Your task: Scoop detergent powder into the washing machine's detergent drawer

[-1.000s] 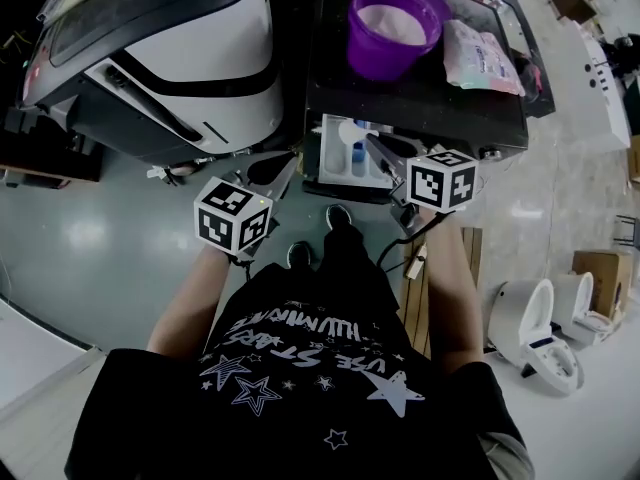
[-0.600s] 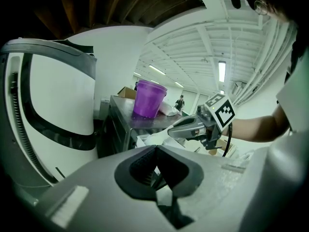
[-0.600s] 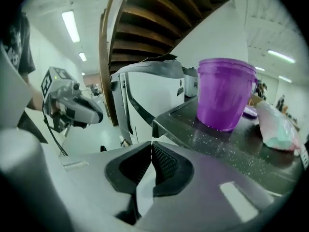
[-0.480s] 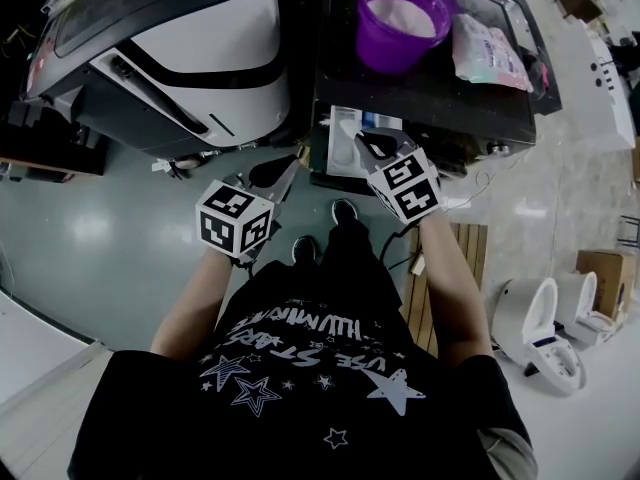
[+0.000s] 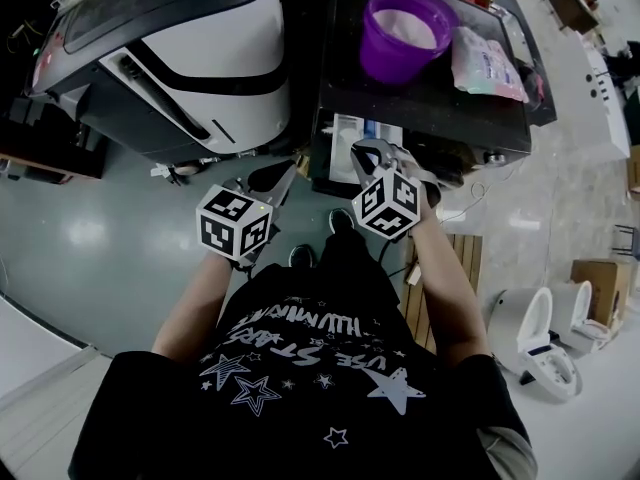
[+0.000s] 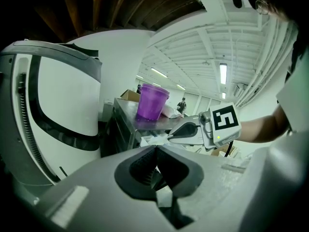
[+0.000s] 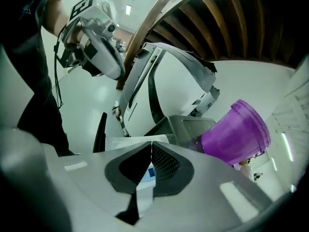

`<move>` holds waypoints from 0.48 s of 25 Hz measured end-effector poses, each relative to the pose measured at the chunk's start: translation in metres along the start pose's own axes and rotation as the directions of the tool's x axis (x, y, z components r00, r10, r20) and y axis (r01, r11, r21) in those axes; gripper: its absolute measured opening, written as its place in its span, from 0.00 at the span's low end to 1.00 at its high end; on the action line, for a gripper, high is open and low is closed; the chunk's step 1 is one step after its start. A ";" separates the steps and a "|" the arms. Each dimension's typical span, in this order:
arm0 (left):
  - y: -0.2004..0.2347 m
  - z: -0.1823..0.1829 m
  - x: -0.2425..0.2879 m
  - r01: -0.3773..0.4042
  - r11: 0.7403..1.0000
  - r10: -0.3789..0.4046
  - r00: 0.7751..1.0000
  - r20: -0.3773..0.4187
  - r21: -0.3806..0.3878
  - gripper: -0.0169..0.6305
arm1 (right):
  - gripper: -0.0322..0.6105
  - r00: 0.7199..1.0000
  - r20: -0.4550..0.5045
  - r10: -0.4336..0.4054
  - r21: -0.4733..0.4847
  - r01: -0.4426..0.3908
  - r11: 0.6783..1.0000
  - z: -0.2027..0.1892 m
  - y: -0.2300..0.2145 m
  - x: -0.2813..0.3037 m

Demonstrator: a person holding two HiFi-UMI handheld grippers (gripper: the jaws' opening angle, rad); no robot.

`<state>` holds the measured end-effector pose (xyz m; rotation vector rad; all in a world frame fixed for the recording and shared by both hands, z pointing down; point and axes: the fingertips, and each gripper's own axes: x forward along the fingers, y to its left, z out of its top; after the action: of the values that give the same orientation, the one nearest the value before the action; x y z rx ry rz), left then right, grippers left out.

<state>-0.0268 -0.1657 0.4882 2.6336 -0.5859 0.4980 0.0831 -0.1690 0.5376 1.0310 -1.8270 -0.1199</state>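
This looks like a large industrial hall used for testing or showing appliances. A washing machine [image 5: 420, 98] stands at top centre on a polished grey floor [image 5: 90, 248]. White toilets [image 5: 545, 353] stand loose at lower right near a cardboard box [image 5: 598, 278]. The high, ribbed white ceiling [image 6: 193, 47] carries strip lights [image 6: 223, 74].

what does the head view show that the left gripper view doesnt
Only the head view: the powder inside the purple tub, the pouch beside it, and the person's starred shirt. Only the left gripper view: the left claw, shut, and the ceiling lights. Both: the purple tub, the right gripper and the white machine.
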 end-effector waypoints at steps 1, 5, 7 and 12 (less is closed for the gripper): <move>0.000 0.001 -0.001 0.000 1.000 0.000 1.000 0.005 0.002 0.03 | 0.10 1.000 -0.005 -0.005 -0.012 0.005 1.000 0.000 -0.001 0.000; 0.003 0.005 -0.003 -0.005 1.000 0.005 1.000 0.021 0.006 0.03 | 0.10 0.999 -0.026 -0.018 -0.073 0.016 0.997 0.002 -0.004 -0.002; 0.004 0.006 -0.004 -0.005 1.000 0.005 1.000 0.027 0.006 0.03 | 0.10 0.999 -0.034 -0.019 -0.099 0.015 0.995 0.002 -0.004 -0.003; 0.005 0.005 -0.011 0.000 1.000 0.000 0.999 0.037 0.004 0.03 | 0.10 0.998 -0.050 -0.030 -0.095 0.025 0.995 0.004 -0.007 -0.007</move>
<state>-0.0374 -0.1686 0.4813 2.6518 -0.5971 0.4512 0.0852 -0.1697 0.5274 0.9847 -1.7445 -0.1924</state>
